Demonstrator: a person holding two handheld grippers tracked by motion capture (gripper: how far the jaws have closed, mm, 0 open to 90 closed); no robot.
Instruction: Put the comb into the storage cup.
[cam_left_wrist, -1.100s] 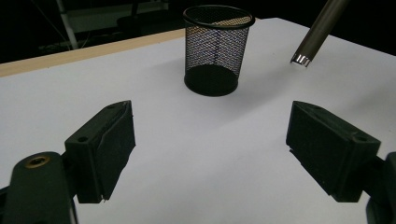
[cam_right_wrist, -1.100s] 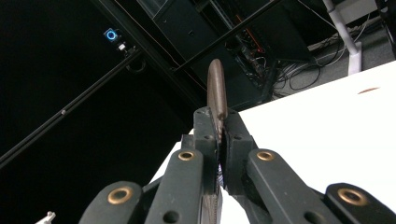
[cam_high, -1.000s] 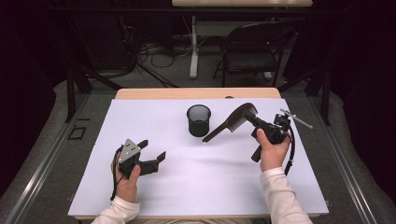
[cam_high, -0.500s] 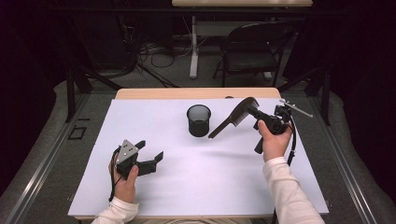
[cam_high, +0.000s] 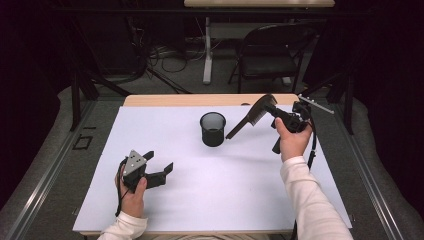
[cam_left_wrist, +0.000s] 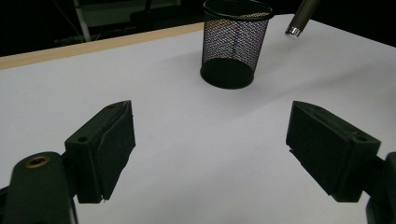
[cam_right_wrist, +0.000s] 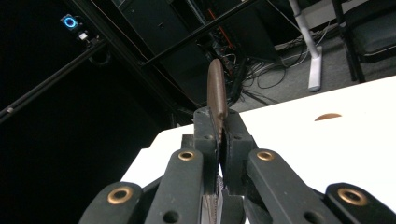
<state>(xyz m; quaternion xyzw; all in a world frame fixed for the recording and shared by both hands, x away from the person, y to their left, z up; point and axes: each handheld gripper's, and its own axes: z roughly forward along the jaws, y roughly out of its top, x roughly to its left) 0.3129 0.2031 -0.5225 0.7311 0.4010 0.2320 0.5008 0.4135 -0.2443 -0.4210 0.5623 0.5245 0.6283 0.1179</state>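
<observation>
A black mesh pen cup (cam_high: 212, 129) stands upright on the white table sheet (cam_high: 210, 185), also ahead in the left gripper view (cam_left_wrist: 236, 44). My right gripper (cam_high: 274, 112) is held in the air right of the cup, shut on a dark brown comb (cam_high: 250, 120). The comb slopes down toward the cup, its handle end just right of the rim. Between the jaws the comb's edge (cam_right_wrist: 217, 95) shows in the right gripper view (cam_right_wrist: 219, 128). The comb's handle tip (cam_left_wrist: 299, 18) hangs beside the cup. My left gripper (cam_high: 160, 161) rests at the front left, open and holding nothing (cam_left_wrist: 210, 154).
A wooden table edge (cam_high: 200, 100) runs along the far side of the sheet. Beyond it stand a black chair (cam_high: 270, 60) and cables on the floor. Metal rails (cam_high: 45, 175) border the table on the left and right.
My right gripper has lifted the comb higher and carried it slightly right and farther back; the handle tip is now off the table. The left gripper has stayed still.
</observation>
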